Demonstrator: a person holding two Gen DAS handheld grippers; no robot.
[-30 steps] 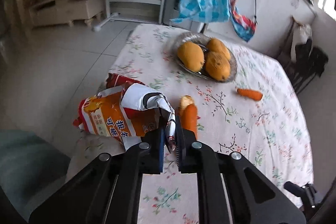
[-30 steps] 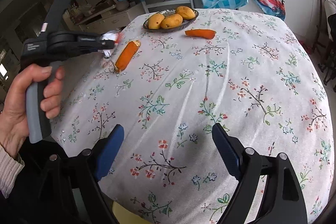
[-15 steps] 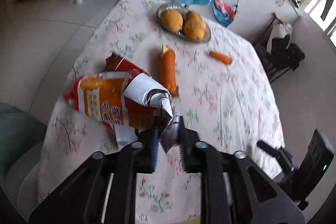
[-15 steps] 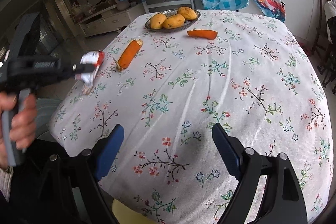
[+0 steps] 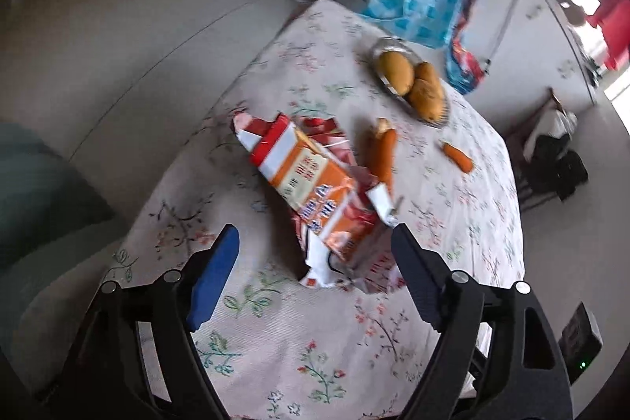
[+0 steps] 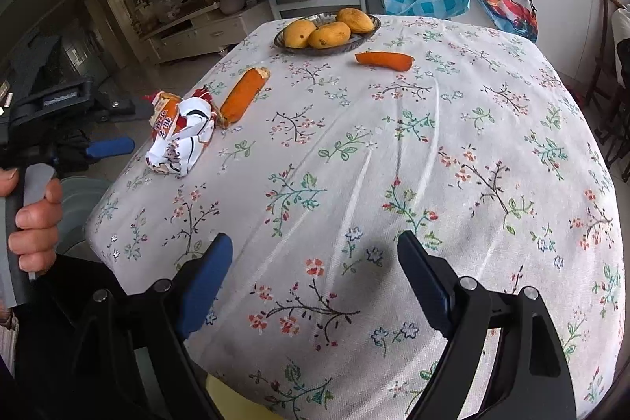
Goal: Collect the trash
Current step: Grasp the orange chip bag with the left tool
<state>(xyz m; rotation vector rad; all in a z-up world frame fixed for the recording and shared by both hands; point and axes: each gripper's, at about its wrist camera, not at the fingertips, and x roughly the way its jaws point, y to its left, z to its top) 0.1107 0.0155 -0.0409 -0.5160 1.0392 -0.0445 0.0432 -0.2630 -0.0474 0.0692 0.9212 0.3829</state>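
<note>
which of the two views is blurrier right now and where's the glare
Left wrist view: motion-smeared, the snack wrapper print and tablecloth flowers soft, window blown out top right. Right wrist view: sharp, even daylight, a soft shadow between the right gripper fingers; fisheye bends both.

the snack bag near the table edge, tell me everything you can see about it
The snack bag is a crumpled, empty-looking foil packet, orange and red with white patches and printed characters. It lies flat on the floral tablecloth near the table's edge, one torn end close beside the larger carrot; whether they touch is unclear. The left gripper has just opened and frames the bag's near end, pads off it.
</note>
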